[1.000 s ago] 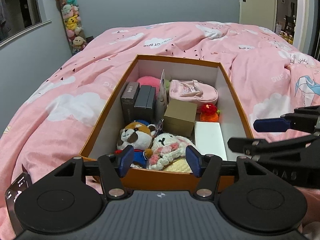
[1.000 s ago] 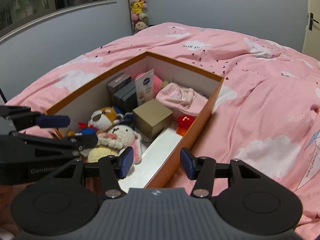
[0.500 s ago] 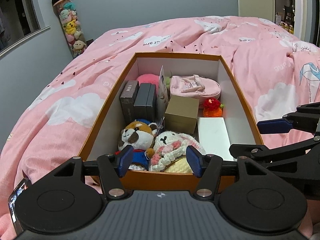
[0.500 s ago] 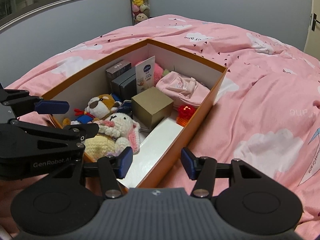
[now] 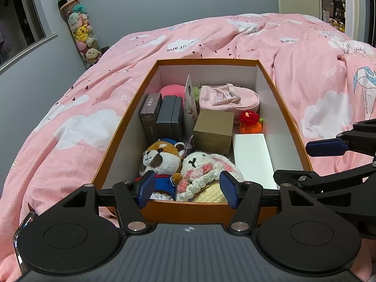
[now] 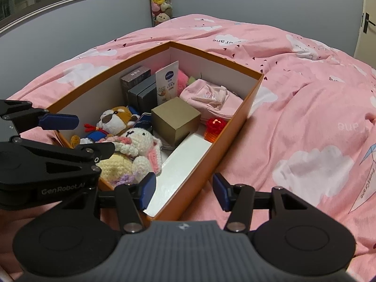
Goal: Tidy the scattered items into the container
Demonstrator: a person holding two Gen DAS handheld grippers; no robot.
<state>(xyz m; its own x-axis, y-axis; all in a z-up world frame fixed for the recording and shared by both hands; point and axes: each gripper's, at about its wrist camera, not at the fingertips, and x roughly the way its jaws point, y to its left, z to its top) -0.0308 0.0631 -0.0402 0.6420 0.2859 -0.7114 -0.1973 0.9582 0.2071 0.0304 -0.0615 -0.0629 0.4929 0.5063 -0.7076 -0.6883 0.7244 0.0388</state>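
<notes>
An orange box (image 5: pixel 122 127) (image 6: pixel 237 119) lies on the pink bed, filled with things: a fox plush (image 5: pixel 162 157) (image 6: pixel 116 119), a crocheted bunny (image 5: pixel 206 171) (image 6: pixel 138 145), a gold cube box (image 5: pixel 213 129) (image 6: pixel 176 119), dark boxes (image 5: pixel 162 115), a pink pouch (image 5: pixel 229 98) (image 6: pixel 211 96), a red crochet piece (image 5: pixel 250 122) (image 6: pixel 215 128) and a white flat box (image 5: pixel 252 159) (image 6: pixel 181 162). My left gripper (image 5: pixel 188 191) hovers open over the box's near edge, empty. My right gripper (image 6: pixel 184 193) stands open over the box's near right corner, nothing between its fingers.
Pink cloud-print bedding (image 5: pixel 317 77) (image 6: pixel 305 108) spreads all around the box. A column of plush toys (image 5: pixel 81 30) (image 6: pixel 161 0) stands against the grey wall at the back. A doorway (image 5: pixel 333 2) opens at the far right. A window ledge runs along the left wall.
Both views have tipped slightly, so the box sits a little lower and nearer in frame. The grippers stay open and empty; nothing in the box has moved.
</notes>
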